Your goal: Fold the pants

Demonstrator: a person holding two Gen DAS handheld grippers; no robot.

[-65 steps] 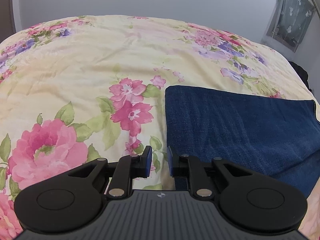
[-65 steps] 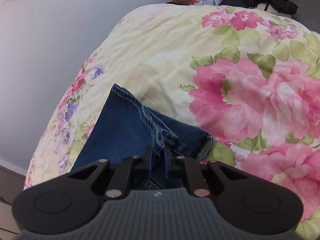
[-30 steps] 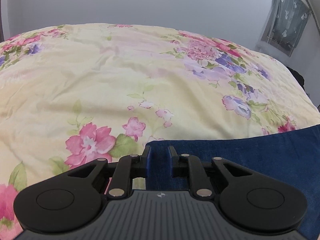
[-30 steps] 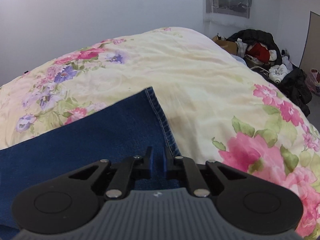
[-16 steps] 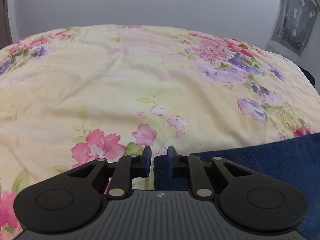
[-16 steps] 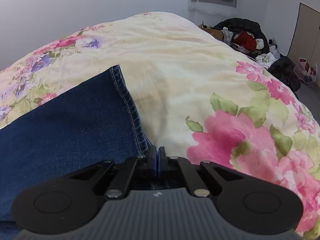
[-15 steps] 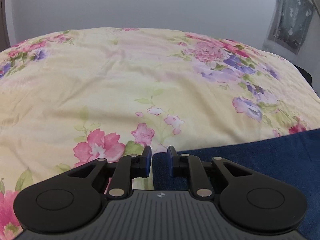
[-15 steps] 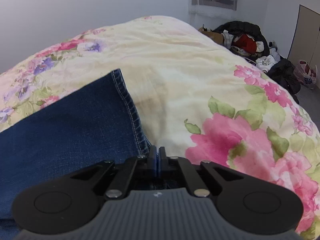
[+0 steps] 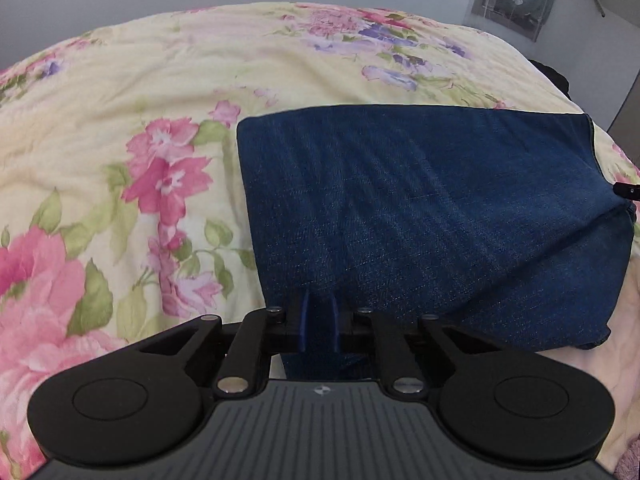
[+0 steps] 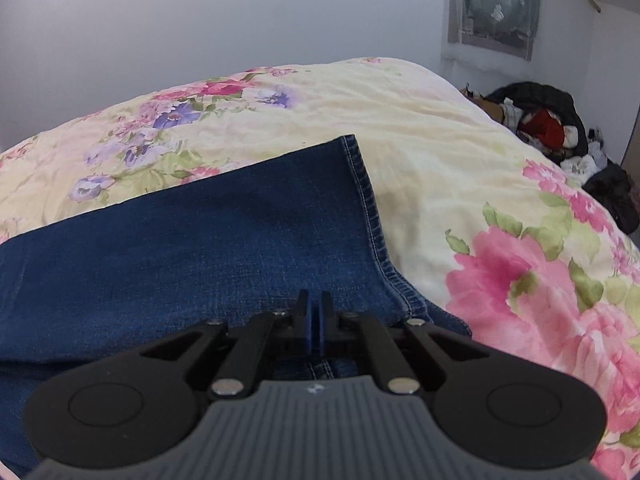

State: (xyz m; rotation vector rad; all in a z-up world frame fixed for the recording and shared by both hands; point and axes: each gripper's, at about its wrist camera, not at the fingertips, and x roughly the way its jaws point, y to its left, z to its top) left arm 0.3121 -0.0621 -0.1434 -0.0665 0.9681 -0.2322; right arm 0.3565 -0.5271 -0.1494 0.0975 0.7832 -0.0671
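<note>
While both claws pinch the jeans [image 9: 420, 208], only the right claw [image 10: 315, 320] view shows the stitched hem [image 10: 370, 216].

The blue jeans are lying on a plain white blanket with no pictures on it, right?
Not quite. The jeans do lie on a blanket, but it is pale yellow with pink and purple flowers, not plain white. Both wrist views show it.

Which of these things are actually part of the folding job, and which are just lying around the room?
Part of the job:
jeans
left hand-held gripper
right hand-held gripper
floral bedspread

Lying about:
clothes pile
wall hanging
</note>
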